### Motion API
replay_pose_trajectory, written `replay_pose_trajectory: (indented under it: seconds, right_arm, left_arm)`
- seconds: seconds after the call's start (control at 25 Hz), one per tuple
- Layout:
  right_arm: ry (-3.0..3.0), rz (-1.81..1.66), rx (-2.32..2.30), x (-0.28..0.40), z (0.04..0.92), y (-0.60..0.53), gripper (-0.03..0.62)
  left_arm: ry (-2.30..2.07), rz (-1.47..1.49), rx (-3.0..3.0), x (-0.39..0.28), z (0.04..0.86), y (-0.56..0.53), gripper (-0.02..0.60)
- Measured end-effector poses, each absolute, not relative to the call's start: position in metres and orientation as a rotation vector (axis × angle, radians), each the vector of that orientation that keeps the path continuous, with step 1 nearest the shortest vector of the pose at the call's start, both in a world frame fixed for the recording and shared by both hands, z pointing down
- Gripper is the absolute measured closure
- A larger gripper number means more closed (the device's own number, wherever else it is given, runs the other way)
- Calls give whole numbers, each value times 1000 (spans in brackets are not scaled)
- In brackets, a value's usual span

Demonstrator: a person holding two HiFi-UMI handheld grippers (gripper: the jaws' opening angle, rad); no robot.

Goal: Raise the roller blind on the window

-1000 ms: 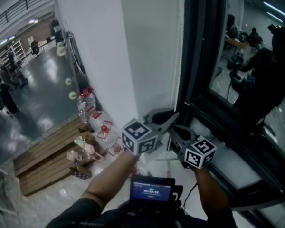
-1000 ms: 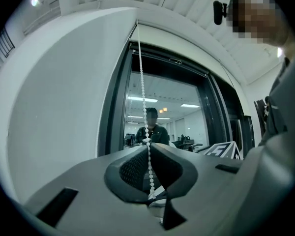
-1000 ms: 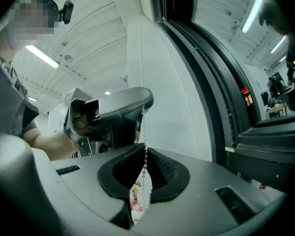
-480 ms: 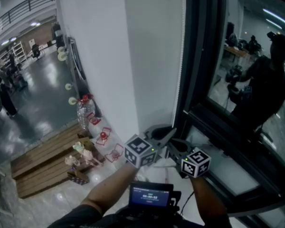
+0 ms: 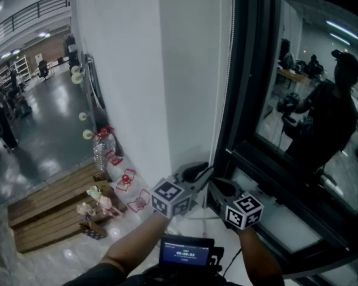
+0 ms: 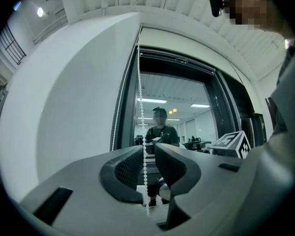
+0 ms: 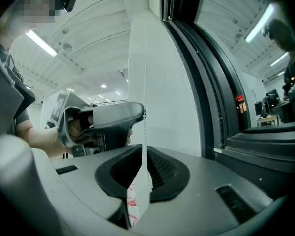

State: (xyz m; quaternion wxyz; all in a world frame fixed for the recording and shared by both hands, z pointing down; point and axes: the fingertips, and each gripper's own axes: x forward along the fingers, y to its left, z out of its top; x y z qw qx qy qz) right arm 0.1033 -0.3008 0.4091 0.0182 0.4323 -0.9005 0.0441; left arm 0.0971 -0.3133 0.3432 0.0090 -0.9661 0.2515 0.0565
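Note:
A white bead chain [image 5: 218, 112] hangs down beside the black window frame [image 5: 246, 100]. Both grippers meet on it low down, by the sill. My left gripper [image 5: 204, 173] points up, and the chain [image 6: 140, 107] runs between its jaws; the jaws are opening, with a gap showing beside the beads. My right gripper [image 5: 218, 187] sits just below and to the right. Its jaws are opening too, and the chain [image 7: 145, 82] passes through the gap between the pads. The left gripper [image 7: 113, 117] shows close above the right one. No blind fabric covers the glass I see.
The white wall [image 5: 137, 70] stands left of the chain. The dark window glass [image 5: 322, 118] reflects a person. On the floor far below are a water bottle [image 5: 102, 148], small red toys [image 5: 126, 180] and wooden boards [image 5: 48, 213]. A small screen [image 5: 185, 252] sits at my chest.
In the head view both grippers have come lower along the chain, staying close together.

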Motion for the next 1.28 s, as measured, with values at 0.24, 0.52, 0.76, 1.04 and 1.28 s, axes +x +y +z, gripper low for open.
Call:
replay_pose_trajectory:
  seconds: [0.24,0.52,0.76,1.04,1.28]
  right_arm:
    - [-2800,116,1373,108,400,-305,543]
    - [-2791,111,1390,108,400,-305,505]
    - [-2792,66,1412,111,387,-301,505]
    - [-2856,13,1437,119,360,-290,527]
    - [-2860,-10,1470,122,345,-276,572]
  left_arm:
    - [822,172,-3014,89,345,-321,489]
    - [856,156,-3004,82,351,-323,489]
    - [866,144,-2991,76,350,-317,489]
    - [909,116,-2975,58,352,-308,575]
    - [911,107,-2984,47,350,-295,588]
